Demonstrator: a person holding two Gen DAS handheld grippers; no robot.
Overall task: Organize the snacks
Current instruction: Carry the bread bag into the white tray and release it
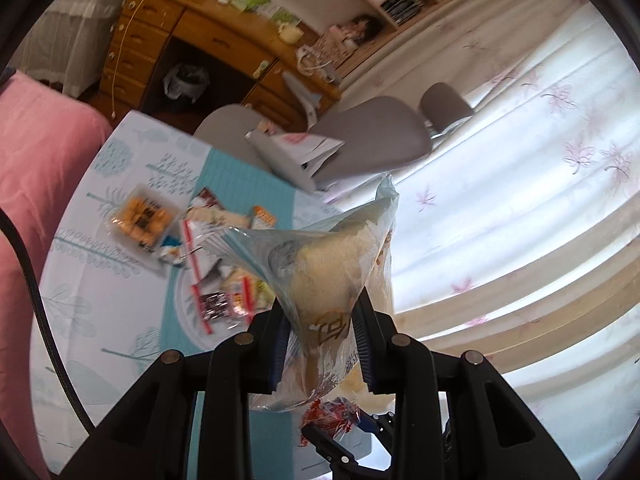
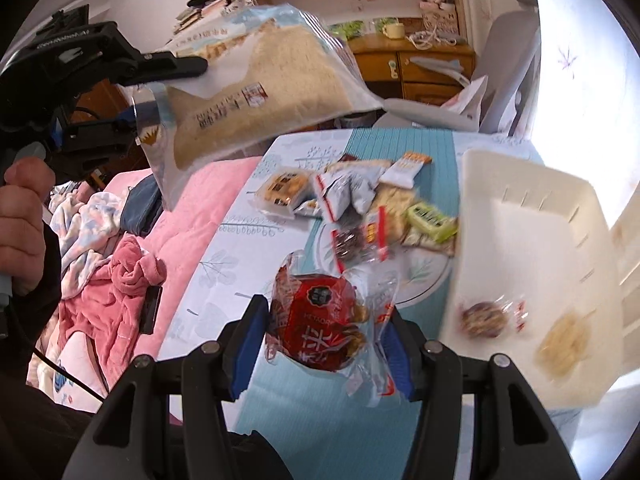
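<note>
While the loose snacks [image 2: 360,208] are left piled on the table [image 2: 224,248], a red packet [image 2: 320,328] is clamped between the right gripper [image 2: 324,344] jaws, with the white bin [image 2: 520,184] at two o'clock; a pale bag [image 1: 328,280] is pinched at its corner by the left gripper [image 1: 320,344].

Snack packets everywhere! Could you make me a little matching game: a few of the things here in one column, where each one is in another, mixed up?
Things:
1. pale bread bag
2. red snack packet
3. round dark cookie
4. green packet

Places:
A. lying in the white bin
B. in the pile on the table
C. clamped in the left gripper, up in the air
D. between the jaws of the right gripper

Pairs: 1-C, 2-D, 3-A, 4-B
</note>
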